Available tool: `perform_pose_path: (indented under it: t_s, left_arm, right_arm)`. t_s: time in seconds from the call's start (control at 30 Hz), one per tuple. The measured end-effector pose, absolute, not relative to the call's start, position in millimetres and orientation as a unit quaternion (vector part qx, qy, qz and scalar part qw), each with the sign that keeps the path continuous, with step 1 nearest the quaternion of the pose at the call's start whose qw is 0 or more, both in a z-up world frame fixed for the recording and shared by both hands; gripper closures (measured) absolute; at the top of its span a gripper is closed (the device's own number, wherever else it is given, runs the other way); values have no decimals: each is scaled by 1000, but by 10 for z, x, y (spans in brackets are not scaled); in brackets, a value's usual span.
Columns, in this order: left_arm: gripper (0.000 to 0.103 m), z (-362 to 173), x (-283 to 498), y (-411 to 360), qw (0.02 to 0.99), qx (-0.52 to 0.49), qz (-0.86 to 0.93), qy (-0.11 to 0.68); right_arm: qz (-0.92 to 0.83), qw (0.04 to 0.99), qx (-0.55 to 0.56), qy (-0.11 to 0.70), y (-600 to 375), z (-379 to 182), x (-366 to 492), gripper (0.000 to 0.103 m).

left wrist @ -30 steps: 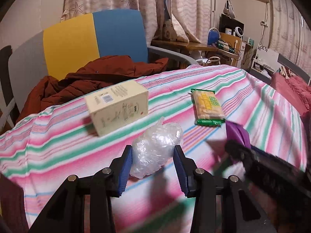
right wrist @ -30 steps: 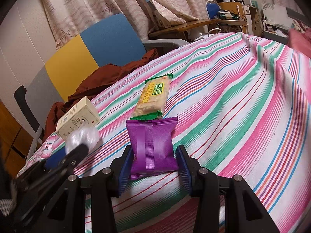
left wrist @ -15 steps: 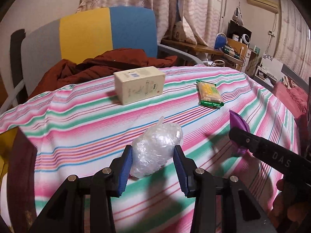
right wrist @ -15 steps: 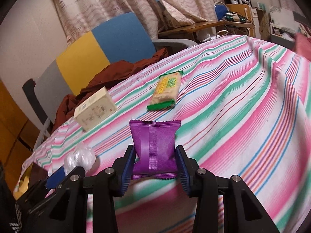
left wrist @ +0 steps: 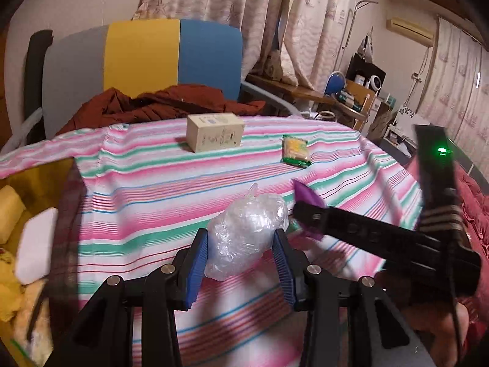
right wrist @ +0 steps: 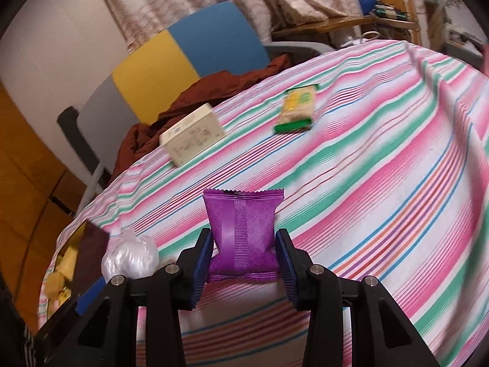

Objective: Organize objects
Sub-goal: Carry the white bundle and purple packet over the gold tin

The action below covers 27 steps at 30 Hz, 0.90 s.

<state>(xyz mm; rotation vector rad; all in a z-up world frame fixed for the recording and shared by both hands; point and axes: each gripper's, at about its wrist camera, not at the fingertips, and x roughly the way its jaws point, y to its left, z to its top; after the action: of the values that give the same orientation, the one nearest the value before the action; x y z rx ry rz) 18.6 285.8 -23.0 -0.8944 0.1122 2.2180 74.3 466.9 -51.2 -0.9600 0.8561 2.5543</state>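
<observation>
- Warm, rather dim indoor light fills both views.
- Soft shadows lie on the striped cloth beneath the grippers.
- Motion blur smears the cloth's stripes, strongest near the lower edges.
- Fisheye bending curves the cloth; the corners are black.

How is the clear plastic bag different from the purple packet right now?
The clear plastic bag is see-through, crinkled and lumpy; the purple packet is opaque, flat-sided, with crimped ends and a back seam. The bag sits between the fingers of the left gripper; the packet stands upright between the fingers of the right gripper. Both are gripped and held over the striped cloth.
</observation>
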Motion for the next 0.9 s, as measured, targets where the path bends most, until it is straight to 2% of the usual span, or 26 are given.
perform_pose_path:
  t_s: [0.3,0.7,0.9]
  left_arm:
    - [61,94,226,2341,340,-329,881,8]
    - [61,302,104,1593,263,-316,911,-42]
    - [61,351,64,1401,230,-311,921,-43]
  right_arm:
    - [900,63,-336,272,4104,-258,621,61]
    - [913,-24,-338,227,3472,49,370,61]
    - [913,-55,-339,219,3274,101,273,61]
